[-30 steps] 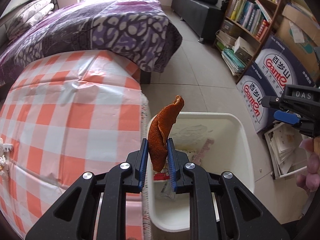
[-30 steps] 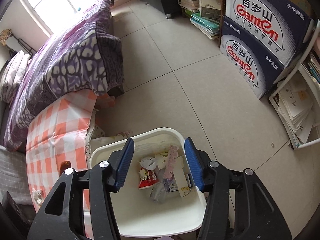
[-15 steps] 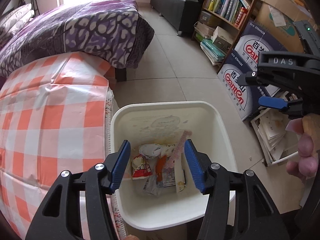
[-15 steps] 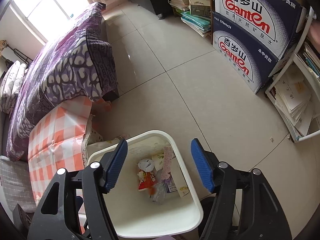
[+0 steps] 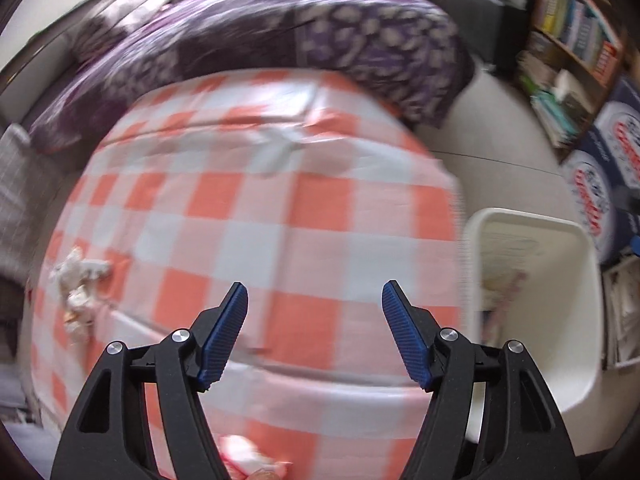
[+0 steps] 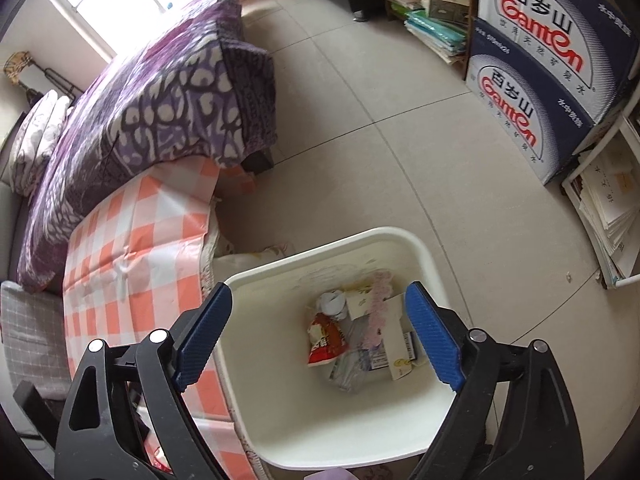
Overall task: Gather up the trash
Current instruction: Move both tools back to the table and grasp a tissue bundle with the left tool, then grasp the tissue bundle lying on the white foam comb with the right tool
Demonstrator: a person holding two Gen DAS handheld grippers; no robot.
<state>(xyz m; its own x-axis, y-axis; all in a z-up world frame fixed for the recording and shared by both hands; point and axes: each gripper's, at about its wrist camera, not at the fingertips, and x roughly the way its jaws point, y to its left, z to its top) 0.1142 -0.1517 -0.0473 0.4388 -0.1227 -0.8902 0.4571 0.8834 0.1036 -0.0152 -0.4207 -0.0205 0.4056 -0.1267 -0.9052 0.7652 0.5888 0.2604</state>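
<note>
My left gripper [image 5: 314, 300] is open and empty above the orange-checked tablecloth [image 5: 260, 216]. Crumpled white trash [image 5: 76, 280] lies at the cloth's left edge, left of the gripper. More pinkish trash [image 5: 248, 460] shows blurred at the bottom edge between the fingers. The white bin [image 5: 532, 304] stands to the right of the table. My right gripper [image 6: 318, 304] is open and empty above the white bin [image 6: 424, 256]. Inside the bin lie a red snack wrapper [image 6: 326, 340], paper scraps and plastic.
A bed with a purple patterned blanket [image 6: 160, 92] lies behind the table. Blue Ganten boxes [image 6: 536, 68] and stacked papers [image 6: 608, 208] stand at the right on the tiled floor. Bookshelves [image 5: 576, 48] line the far right wall.
My left gripper opened and dropped the orange peel into the bin, then swung left over the checked table. My right gripper opened wider and stayed over the bin.
</note>
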